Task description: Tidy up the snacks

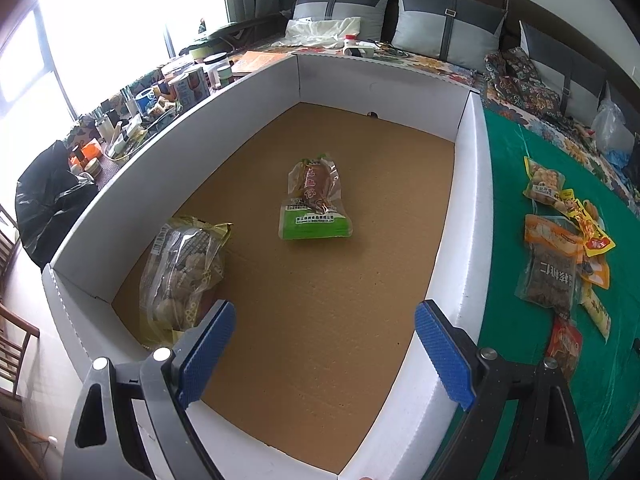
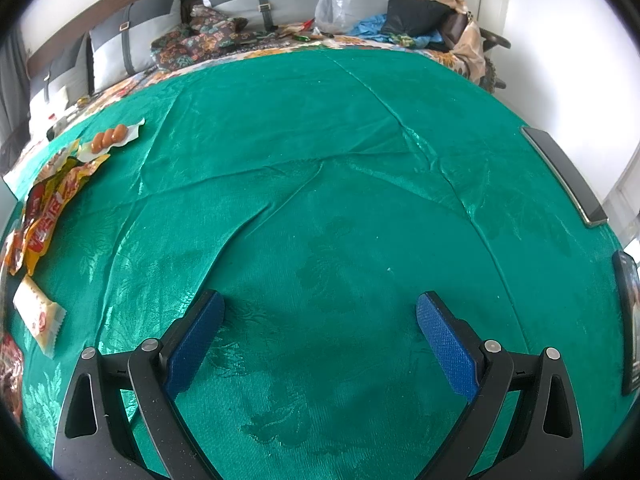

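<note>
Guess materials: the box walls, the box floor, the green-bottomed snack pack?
Box walls: white corrugated board, probably; wavy cut edges show. Box floor: bare brown cardboard, matte, faintly ribbed. Green-bottomed snack pack: clear glossy plastic film; glare and creases, contents visible through it.

A clear plastic snack pouch with a green bottom band (image 1: 316,200) carries red Chinese characters and small white print ending "FOOD CO.,LTD". A clear crinkled bag with yellow edging (image 1: 182,268) bears a barcode label, digits unreadable.

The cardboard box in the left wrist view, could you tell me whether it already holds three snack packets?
No, the cardboard box holds only two: a green-bottomed packet near the middle and a clear bag against its left wall.
</note>
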Demonstrator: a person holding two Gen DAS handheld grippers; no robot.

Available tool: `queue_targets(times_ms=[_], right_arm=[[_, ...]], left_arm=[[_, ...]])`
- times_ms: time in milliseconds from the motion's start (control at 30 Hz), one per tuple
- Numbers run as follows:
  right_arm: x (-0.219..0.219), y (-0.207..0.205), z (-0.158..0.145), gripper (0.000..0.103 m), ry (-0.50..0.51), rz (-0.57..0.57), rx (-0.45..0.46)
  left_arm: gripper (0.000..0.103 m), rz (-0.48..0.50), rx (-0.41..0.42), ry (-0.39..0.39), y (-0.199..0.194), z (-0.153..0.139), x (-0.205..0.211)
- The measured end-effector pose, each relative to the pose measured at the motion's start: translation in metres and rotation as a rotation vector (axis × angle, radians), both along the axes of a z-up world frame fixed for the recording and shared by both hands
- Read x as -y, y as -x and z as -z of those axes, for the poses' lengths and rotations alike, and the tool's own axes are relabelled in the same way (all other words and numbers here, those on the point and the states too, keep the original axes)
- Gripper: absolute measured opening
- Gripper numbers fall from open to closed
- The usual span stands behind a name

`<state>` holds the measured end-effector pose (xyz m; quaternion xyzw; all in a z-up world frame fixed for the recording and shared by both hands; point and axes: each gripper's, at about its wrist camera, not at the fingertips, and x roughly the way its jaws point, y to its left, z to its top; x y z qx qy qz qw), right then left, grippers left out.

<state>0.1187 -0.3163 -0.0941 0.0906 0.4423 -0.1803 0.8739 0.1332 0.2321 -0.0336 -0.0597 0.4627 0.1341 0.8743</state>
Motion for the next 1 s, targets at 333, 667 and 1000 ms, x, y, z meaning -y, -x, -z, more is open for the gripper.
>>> queue_targets(times_ms=[333, 667, 1000], right_arm=[[0.0003, 0.0002, -0.0002, 0.099, 0.0, 0.0, -0.001], [0.0002, 0.0004, -0.0004, 0.099, 0.0, 0.0, -0.001], [-0.0002, 0.0005, -0.0006, 0.099, 0.0, 0.001, -0.001]], left_arm=[[0.091, 0.007, -0.026, -0.024, -0.0024, 0.0024, 0.0024], [0.091, 0.011, -0.024, -0.014, -0.0018, 0.0026, 0.0021], [0.091, -0.006, -0.014, -0.009, 0.0, 0.002, 0.0008]])
